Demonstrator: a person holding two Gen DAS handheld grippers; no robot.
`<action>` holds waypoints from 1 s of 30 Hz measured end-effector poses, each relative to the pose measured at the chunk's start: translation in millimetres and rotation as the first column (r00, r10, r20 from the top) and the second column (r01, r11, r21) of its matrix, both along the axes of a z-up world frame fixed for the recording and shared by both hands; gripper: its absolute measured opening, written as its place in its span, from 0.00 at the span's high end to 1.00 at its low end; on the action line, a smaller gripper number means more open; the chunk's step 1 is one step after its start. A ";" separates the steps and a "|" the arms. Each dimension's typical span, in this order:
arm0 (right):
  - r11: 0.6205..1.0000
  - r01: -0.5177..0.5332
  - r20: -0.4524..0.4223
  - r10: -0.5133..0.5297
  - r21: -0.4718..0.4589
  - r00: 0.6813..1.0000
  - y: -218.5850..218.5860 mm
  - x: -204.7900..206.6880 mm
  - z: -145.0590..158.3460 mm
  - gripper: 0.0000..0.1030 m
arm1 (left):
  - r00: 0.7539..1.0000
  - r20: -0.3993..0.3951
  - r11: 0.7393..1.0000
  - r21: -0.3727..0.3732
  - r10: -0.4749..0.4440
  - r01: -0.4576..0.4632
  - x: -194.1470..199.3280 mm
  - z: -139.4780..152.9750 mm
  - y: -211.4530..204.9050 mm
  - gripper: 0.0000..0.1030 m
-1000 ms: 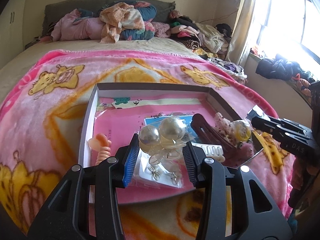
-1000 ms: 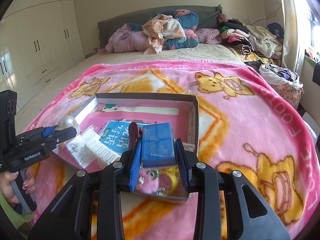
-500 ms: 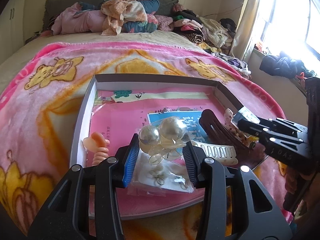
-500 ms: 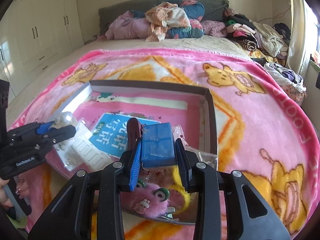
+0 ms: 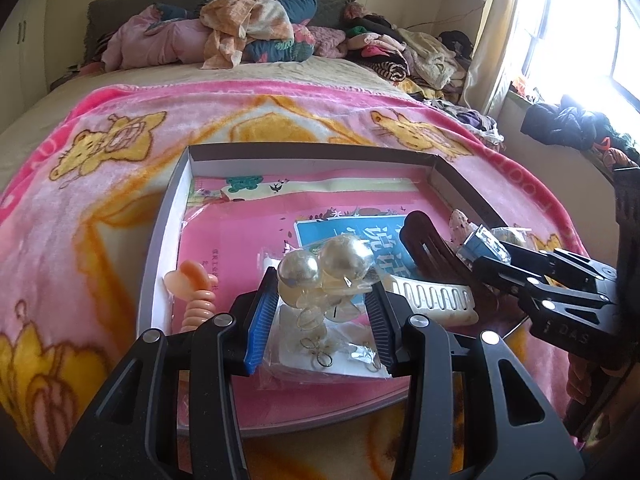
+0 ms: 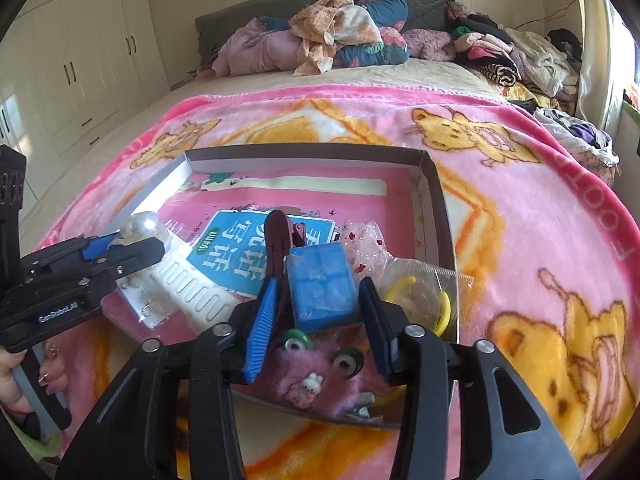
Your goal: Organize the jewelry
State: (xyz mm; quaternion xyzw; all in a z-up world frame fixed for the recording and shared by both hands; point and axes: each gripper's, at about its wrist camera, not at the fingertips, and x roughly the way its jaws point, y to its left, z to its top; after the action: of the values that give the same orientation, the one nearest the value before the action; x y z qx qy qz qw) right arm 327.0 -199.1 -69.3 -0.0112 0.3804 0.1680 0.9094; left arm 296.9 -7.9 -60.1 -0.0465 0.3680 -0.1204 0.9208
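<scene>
A shallow grey-rimmed tray [image 5: 312, 152] lies on the pink blanket with jewellery and hair pieces in it. My left gripper [image 5: 322, 286] is shut on a clear packet of large pearl beads [image 5: 346, 258], held just above a card of small earrings [image 5: 320, 356] in the tray's near part. My right gripper [image 6: 318, 284] hangs over the tray's near right corner and its jaws are opening. The blue box [image 6: 322, 288] sits between them with a gap on each side. In the left wrist view the right gripper [image 5: 484, 256] comes in from the right.
Inside the tray lie a dark brown hair claw [image 6: 276, 240], a white comb clip [image 6: 188, 284], a peach coil tie [image 5: 196, 296], a purple fluffy clip [image 6: 316, 376] and bagged yellow hoops [image 6: 424, 300]. Clothes are heaped at the bed's head [image 6: 340, 40].
The right jaws have spread away from the blue box, which they gripped before, and the right gripper has sunk a little toward the tray. The left gripper has kept its hold and place.
</scene>
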 end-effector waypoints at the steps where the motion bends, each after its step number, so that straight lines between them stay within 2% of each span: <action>1: 1.000 0.003 0.006 -0.003 0.001 1.000 0.1 -2.1 1.1 0.51 | 1.000 0.000 1.000 -0.001 0.000 0.000 -0.9 0.3 0.4 0.66; 3: 1.000 0.010 0.020 -0.010 0.000 1.000 -0.3 -7.0 4.2 0.44 | 1.000 0.004 1.000 -0.003 0.000 0.000 -1.6 0.9 0.6 0.63; 9: 0.999 0.045 0.038 -0.046 0.017 0.998 -8.2 -18.3 11.4 0.36 | 1.000 0.016 1.000 0.006 0.007 -0.007 -9.4 6.4 3.4 0.56; 11: 0.998 0.055 0.046 -0.056 0.024 0.997 -11.4 -22.3 13.7 0.34 | 1.000 0.024 1.000 0.007 0.007 -0.008 -14.3 10.4 3.8 0.55; 18: 0.996 0.082 0.071 -0.084 0.030 0.994 -19.8 -37.4 23.6 0.29 | 0.999 0.050 1.000 0.010 0.015 -0.016 -31.5 25.1 7.1 0.43; 22: 0.996 0.086 0.086 -0.089 0.033 0.992 -21.2 -45.9 29.9 0.26 | 0.998 0.058 1.000 0.011 0.018 -0.019 -37.8 31.5 6.3 0.40; 24: 0.996 0.089 0.095 -0.091 0.027 0.991 -20.9 -50.1 32.4 0.22 | 0.998 0.062 1.000 0.010 0.020 -0.020 -41.4 34.4 6.2 0.30; 30: 0.995 0.098 0.146 -0.101 0.027 0.984 -22.1 -62.5 42.9 0.12 | 0.997 0.077 1.000 0.007 0.021 -0.021 -52.9 42.1 6.0 0.16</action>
State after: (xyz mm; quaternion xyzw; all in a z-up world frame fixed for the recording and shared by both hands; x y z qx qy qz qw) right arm 264.5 -221.2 -26.3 0.0043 0.3108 0.1246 0.9423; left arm 244.0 -1.9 -18.0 -0.0420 0.3321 -0.1110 0.9357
